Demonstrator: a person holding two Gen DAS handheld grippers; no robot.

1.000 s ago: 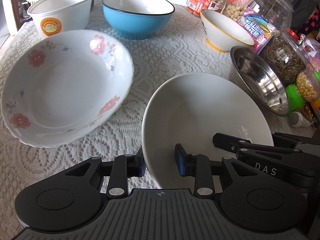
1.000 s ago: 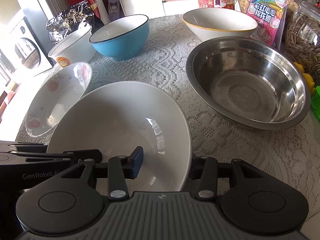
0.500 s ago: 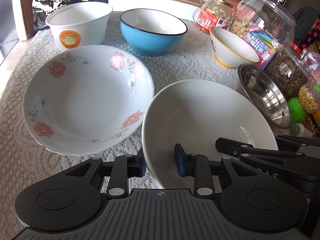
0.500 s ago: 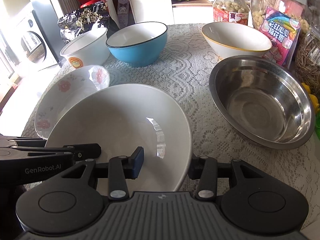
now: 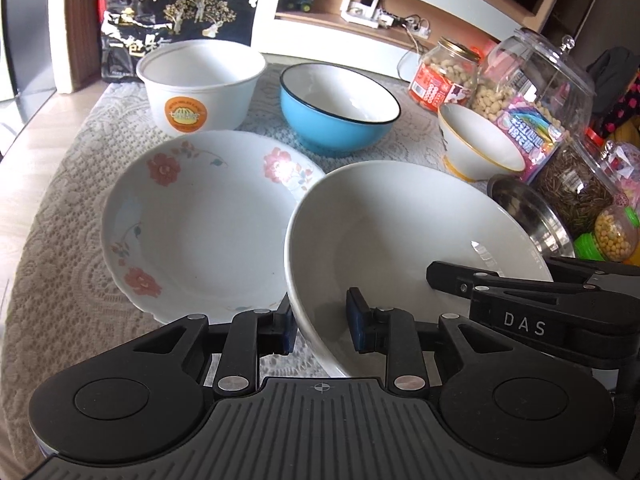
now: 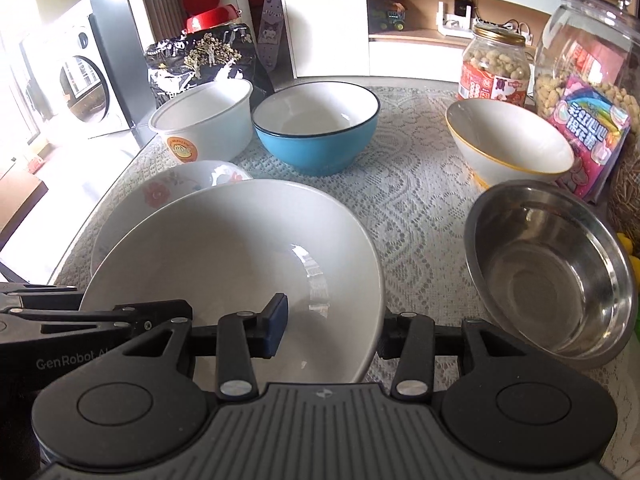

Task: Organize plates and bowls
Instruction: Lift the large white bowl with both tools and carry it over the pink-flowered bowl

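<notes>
Tilting slightly above the lace cloth of the desk (image 6: 412, 200), the plain white bowl (image 5: 400, 220) is held at its near rim by both grippers. The left gripper (image 5: 322, 322) is set over the bowl's left rim, one blue-padded finger outside and one inside; its fingers are closing, narrowly parted, with the wall between them. The right gripper (image 6: 332, 328) is clamped on the right rim, its fingers partly open around the wall, one pad (image 6: 276, 324) inside the bowl and the other hidden behind it. The bowl's far left edge overlaps the flowered dish (image 5: 192, 224) lying just beside it. A steel bowl (image 6: 552, 276) is seen on the right, apart from the held bowl. Farther back stand a white tub (image 5: 200, 84), a blue bowl (image 5: 336, 108) and a gold-rimmed bowl (image 6: 508, 144), with snack jars (image 6: 496, 68) behind.
</notes>
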